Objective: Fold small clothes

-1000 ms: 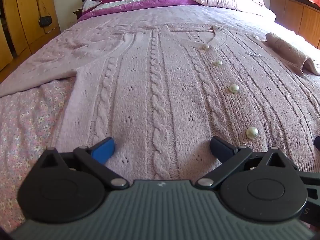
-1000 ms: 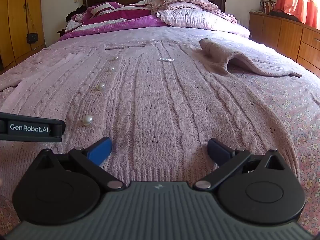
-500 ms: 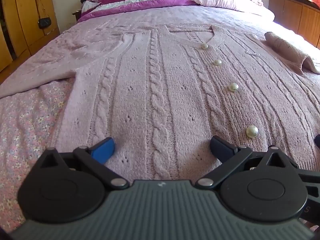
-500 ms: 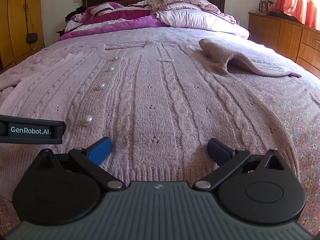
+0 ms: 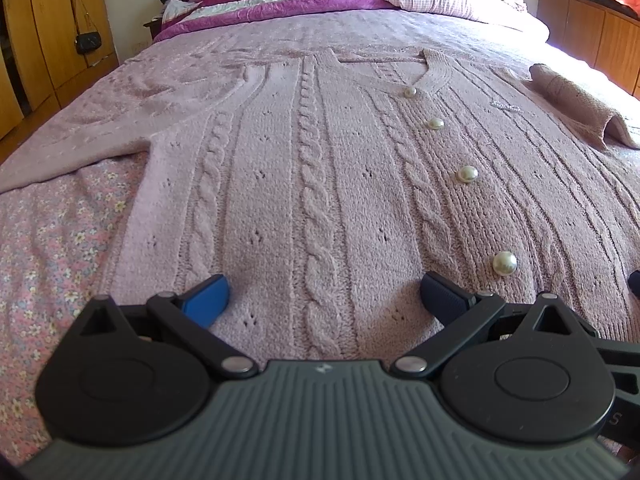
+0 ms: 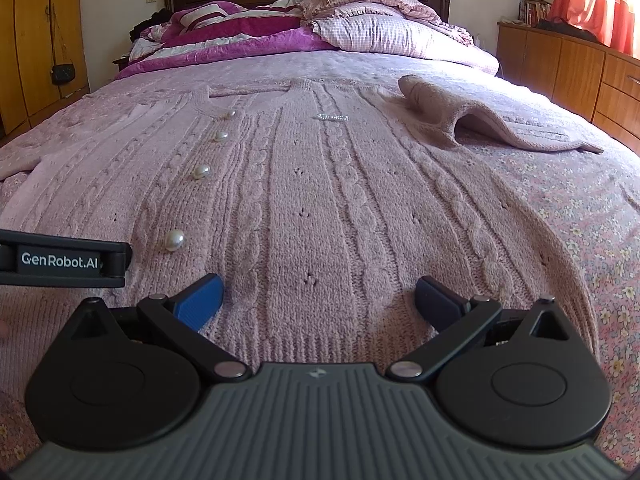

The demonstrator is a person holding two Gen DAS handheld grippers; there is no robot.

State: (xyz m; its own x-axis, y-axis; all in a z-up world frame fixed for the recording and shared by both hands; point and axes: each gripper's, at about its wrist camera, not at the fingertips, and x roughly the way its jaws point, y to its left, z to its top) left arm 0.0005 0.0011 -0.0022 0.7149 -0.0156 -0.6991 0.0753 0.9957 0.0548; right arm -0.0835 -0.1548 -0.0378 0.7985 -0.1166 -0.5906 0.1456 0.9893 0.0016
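On the left side of the bed (image 5: 52, 248), the left sleeve (image 5: 80, 140) of the dusty-pink cable-knit cardigan with pearl buttons (image 5: 312, 184) runs out flat toward the bed's left edge, not yet folded in. The left claw (image 5: 324, 294) hangs over the hem with its blue-padded fingers wide apart, holding nothing. The cardigan lies face up and buttoned along the middle of the bed, its long axis running from the foot edge (where both claws are) to the collar (image 5: 432, 72), which points toward the pillows at the head. The right claw (image 6: 318, 296) is likewise spread open and empty over the hem's right half. Further right, the right sleeve (image 6: 480, 120) is bunched and partly doubled over near the bed's right edge. Judging from this, folding has hardly begun: both sleeves and the body are left to fold.
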